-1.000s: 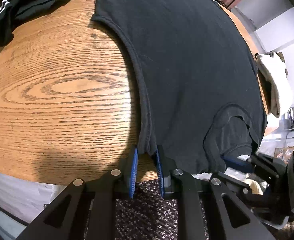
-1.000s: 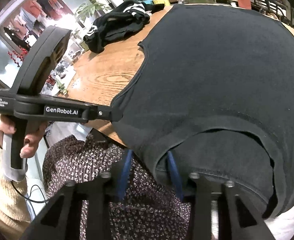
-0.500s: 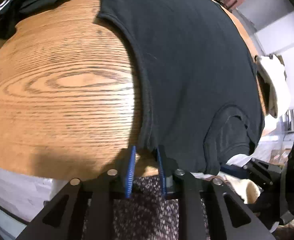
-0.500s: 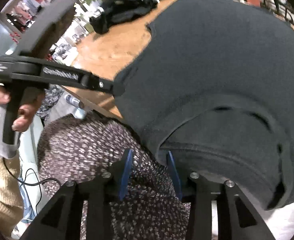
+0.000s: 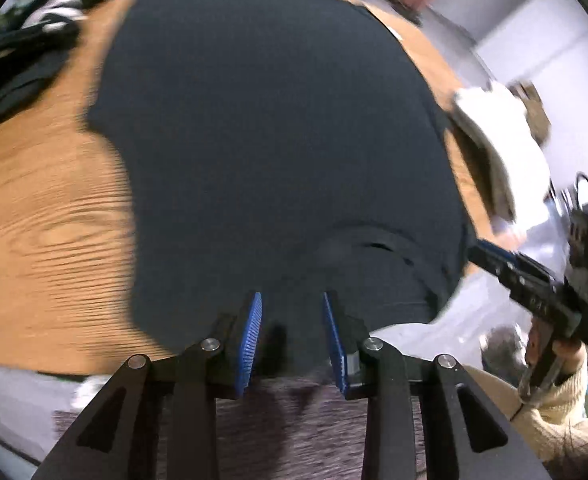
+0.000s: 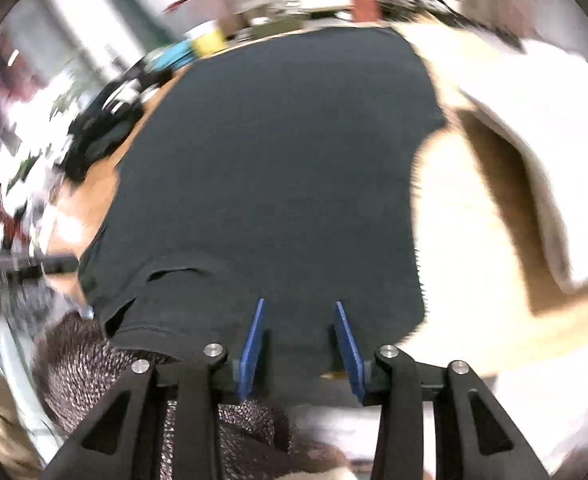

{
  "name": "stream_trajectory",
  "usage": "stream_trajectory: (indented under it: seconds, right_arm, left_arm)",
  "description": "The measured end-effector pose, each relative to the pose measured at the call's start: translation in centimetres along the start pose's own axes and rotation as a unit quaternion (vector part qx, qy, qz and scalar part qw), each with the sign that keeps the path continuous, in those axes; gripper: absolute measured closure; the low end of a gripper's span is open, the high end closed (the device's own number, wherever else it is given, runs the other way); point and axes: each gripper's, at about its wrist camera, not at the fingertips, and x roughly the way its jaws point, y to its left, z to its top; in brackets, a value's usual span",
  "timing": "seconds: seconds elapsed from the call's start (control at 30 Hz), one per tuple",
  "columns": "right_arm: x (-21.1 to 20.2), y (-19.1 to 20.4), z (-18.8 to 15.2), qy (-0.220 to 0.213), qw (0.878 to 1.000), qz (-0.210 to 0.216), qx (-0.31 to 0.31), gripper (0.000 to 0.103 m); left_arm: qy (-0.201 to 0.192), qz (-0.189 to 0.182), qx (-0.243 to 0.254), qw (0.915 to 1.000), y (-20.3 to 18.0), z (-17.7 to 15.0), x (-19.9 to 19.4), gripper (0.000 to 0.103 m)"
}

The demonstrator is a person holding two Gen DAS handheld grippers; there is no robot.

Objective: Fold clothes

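Note:
A black T-shirt (image 5: pixel 278 152) lies flat on the wooden table (image 5: pixel 46 216), its near edge hanging over the table's front. My left gripper (image 5: pixel 292 304) points at that near edge, left of a folded-in sleeve (image 5: pixel 373 264). Its jaws are opening, and the blue pads (image 5: pixel 250 340) stand apart from the cloth. My right gripper (image 6: pixel 299 308) faces the same shirt (image 6: pixel 278 168) further right. Its jaws are opening too, with the hem between the pads (image 6: pixel 349 344) but not pinched. Each gripper shows in the other's view, the right gripper (image 5: pixel 533 296) and the left gripper (image 6: pixel 22 270). Both views are blurred.
A heap of dark clothes (image 5: pixel 18 60) lies at the table's far left. A cream garment (image 5: pixel 493 140) lies to the right of the shirt, large in the right wrist view (image 6: pixel 533 140). A person's patterned skirt (image 6: pixel 94 360) is just below the table edge.
Both grippers have let go of the shirt's near edge and their jaws have widened. Both have swung rightward along the hem, the right one past the sleeve.

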Motion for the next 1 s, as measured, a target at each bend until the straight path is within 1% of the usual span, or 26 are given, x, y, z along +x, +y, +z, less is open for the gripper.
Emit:
stream_trajectory:
  seconds: [0.07, 0.13, 0.2, 0.23, 0.27, 0.33, 0.4, 0.53, 0.6, 0.63, 0.67, 0.7, 0.77, 0.87, 1.0]
  right_arm:
    - [-0.5, -1.9, 0.0, -0.006, 1.0, -0.001, 0.021, 0.052]
    - [-0.6, -3.1, 0.2, -0.01, 1.0, -0.008, 0.028, 0.05]
    - [0.0, -3.1, 0.5, 0.0, 1.0, -0.012, 0.015, 0.05]
    - [0.3, -3.2, 0.6, 0.009, 1.0, -0.009, 0.006, 0.049]
    - [0.6, -3.2, 0.7, 0.016, 1.0, -0.004, -0.002, 0.045]
    - [1.0, -3.3, 0.7, 0.025, 1.0, -0.006, -0.018, 0.043]
    - [1.4, -3.3, 0.9, 0.027, 0.999, -0.008, -0.025, 0.043]
    - [2.2, -3.4, 0.9, 0.031, 0.999, 0.006, -0.026, 0.043]
    - [2.6, -3.2, 0.9, 0.029, 0.999, 0.013, -0.031, 0.046]
    - [2.7, -3.1, 0.9, 0.028, 0.999, 0.012, -0.036, 0.053]
    - [2.7, -2.9, 0.9, 0.025, 0.999, 0.009, -0.042, 0.063]
    - [2.7, -2.7, 0.9, 0.023, 0.999, 0.006, -0.049, 0.066]
    - [2.7, -2.5, 0.8, 0.018, 0.998, -0.007, -0.059, 0.079]
    - [2.4, -2.7, 0.9, 0.013, 0.998, -0.015, -0.061, 0.085]
    - [2.7, -3.1, 0.5, 0.02, 0.998, -0.029, -0.055, 0.086]
  left_arm:
    - [0.023, -0.04, -0.003, 0.9989, -2.5, -1.1, 1.5, 0.07]
    - [0.041, -0.075, -0.009, 0.9963, -4.9, -2.4, 2.6, 0.07]
    - [0.047, -0.078, -0.007, 0.9958, -7.1, -2.6, 4.1, 0.07]
    - [0.051, -0.079, -0.005, 0.9956, -7.7, -2.6, 4.1, 0.07]
    - [0.056, -0.081, -0.004, 0.9952, -8.3, -2.6, 4.2, 0.07]
    - [0.064, -0.089, -0.003, 0.9939, -9.7, -2.5, 4.8, 0.07]
    - [0.067, -0.084, 0.001, 0.9942, -10.5, -2.4, 5.9, 0.07]
    - [0.077, -0.081, 0.007, 0.9937, -11.7, -2.5, 7.9, 0.07]
    - [0.073, -0.077, 0.006, 0.9943, -11.8, -2.2, 8.6, 0.07]
    - [0.071, -0.076, 0.003, 0.9946, -11.7, -2.0, 8.9, 0.07]
    - [0.069, -0.078, -0.001, 0.9946, -11.4, -2.1, 9.0, 0.07]
    - [0.066, -0.08, -0.007, 0.9946, -11.2, -2.1, 9.1, 0.071]
    - [0.061, -0.082, -0.01, 0.9947, -10.9, -2.3, 8.9, 0.074]
    - [0.055, -0.081, -0.004, 0.9952, -10.8, -2.6, 8.6, 0.08]
    - [0.062, -0.08, -0.003, 0.9949, -10.5, -3.1, 9.2, 0.084]
